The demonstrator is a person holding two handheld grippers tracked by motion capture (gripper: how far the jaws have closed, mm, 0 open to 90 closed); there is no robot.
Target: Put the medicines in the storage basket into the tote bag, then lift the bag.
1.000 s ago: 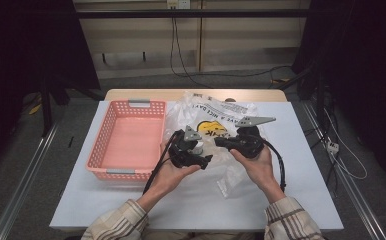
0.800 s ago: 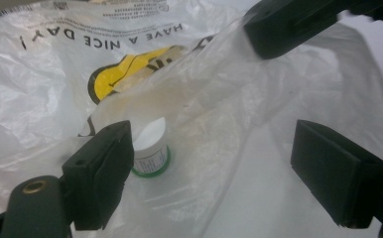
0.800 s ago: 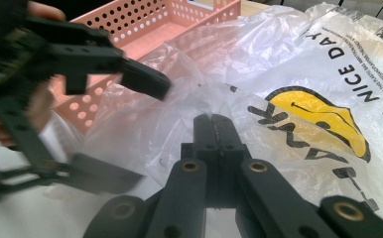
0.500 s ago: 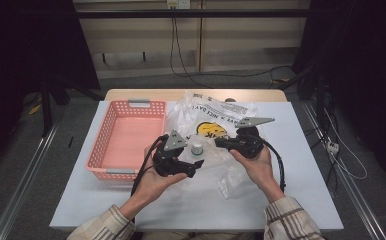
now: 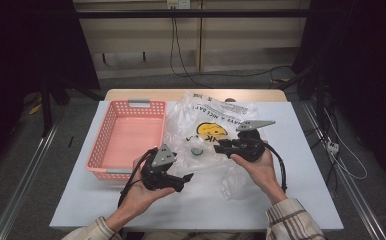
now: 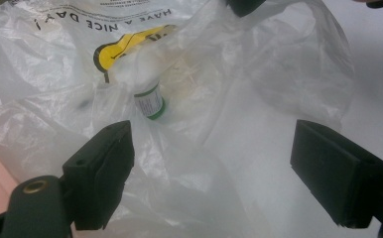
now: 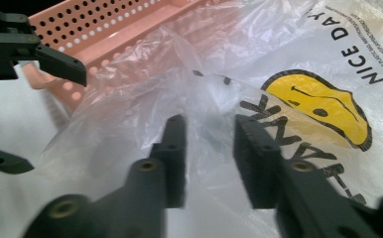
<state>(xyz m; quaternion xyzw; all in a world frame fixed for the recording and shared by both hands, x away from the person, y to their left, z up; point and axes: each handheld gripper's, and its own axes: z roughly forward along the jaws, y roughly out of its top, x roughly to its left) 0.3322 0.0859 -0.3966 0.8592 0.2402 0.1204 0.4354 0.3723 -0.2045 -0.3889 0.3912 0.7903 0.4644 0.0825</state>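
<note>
Plastic bag: clear, crumpled, printed with a yellow smiley; lies mid-desk toward the far edge, just beside the pink basket.
Small bottle: green-banded, lying inside the bag.
Left gripper: near the desk's near edge; fingers wide, nothing between them.
Right gripper: fingers have just been opening, narrowly parted; a bag fold stands between them, unclamped.

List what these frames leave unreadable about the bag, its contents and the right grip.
- Small bottle: its top is wrapped in crumpled plastic bag, left gripper view; label print too small.
- Right gripper: jaws just opened; whether film touches the pads is blurred.
- Bag print: cut off by the right edge.
</note>
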